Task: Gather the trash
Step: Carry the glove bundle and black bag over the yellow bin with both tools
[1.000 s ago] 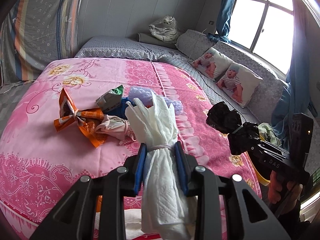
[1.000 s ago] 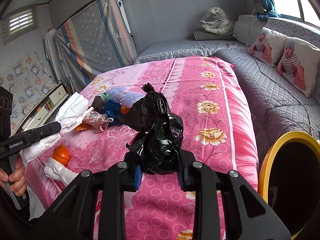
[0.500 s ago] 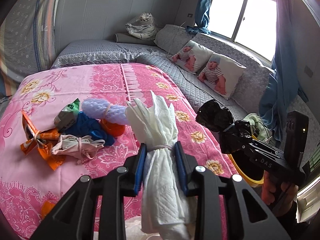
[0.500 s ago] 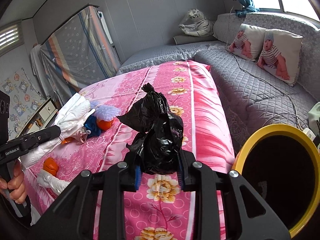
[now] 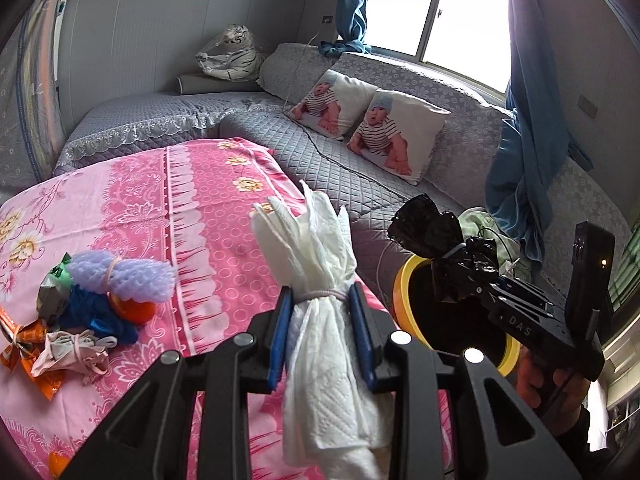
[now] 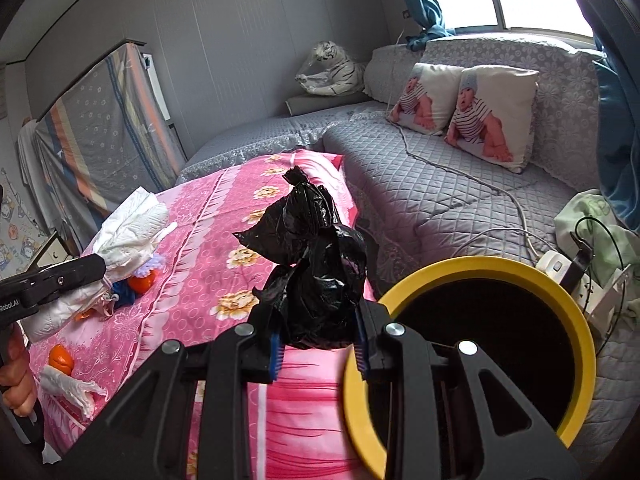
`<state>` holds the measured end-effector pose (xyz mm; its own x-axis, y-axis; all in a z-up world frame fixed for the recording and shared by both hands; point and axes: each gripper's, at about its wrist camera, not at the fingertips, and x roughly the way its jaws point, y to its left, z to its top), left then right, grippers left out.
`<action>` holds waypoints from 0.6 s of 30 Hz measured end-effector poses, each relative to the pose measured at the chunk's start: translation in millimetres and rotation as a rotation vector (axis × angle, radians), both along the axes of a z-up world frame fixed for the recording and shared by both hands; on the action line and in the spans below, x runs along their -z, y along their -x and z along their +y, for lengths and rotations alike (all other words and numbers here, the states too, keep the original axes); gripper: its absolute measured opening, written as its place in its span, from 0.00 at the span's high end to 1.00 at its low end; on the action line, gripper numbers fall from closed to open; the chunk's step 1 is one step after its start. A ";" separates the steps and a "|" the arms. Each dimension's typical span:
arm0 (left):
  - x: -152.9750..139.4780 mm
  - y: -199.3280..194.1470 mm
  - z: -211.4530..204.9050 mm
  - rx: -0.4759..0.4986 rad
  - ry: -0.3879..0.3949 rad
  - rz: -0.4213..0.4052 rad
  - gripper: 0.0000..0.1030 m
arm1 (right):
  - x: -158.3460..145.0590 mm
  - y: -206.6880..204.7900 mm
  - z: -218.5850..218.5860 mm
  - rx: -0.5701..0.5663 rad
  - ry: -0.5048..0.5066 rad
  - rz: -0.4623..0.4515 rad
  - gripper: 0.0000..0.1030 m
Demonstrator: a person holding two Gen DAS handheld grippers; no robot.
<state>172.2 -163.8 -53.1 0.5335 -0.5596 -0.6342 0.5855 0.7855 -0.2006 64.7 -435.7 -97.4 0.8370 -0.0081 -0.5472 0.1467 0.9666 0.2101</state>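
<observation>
With the left gripper (image 5: 322,322) clamped on the tissue bundle (image 5: 320,248) and the right gripper (image 6: 318,338) on the black bag (image 6: 316,264), centre each above the yellow-rimmed bin (image 6: 480,264) before opening the jaws.

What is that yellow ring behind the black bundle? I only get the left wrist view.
Observer: It is the rim of a round bin. The right wrist view shows its whole mouth, dark inside.
Operator: Is the black thing over it yet?
Observer: Not quite, as far as I can tell. The right gripper has its blue pads pressed on the black bag, which sits just left of the rim, in front of the pink bed.
Operator: Anything close to the bin to watch for?
Observer: Yes, a white plug block with cables lies just beyond the rim on its far right side.
</observation>
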 end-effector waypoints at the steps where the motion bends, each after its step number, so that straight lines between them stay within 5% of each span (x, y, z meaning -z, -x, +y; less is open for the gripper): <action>1: -0.2 0.8 -8.2 0.013 -0.003 -0.002 0.73 | 0.3 0.9 -6.1 0.015 -0.003 -0.001 0.75; 18: 10.9 10.1 -121.2 0.195 -0.024 0.011 0.73 | 17.0 39.7 -83.3 0.268 0.014 0.017 0.75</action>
<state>162.1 -284.9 -64.0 0.4090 -0.6367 -0.6537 0.7250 0.6618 -0.1909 25.1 -519.0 -114.4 0.7946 -0.2362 -0.5593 0.4016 0.8954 0.1924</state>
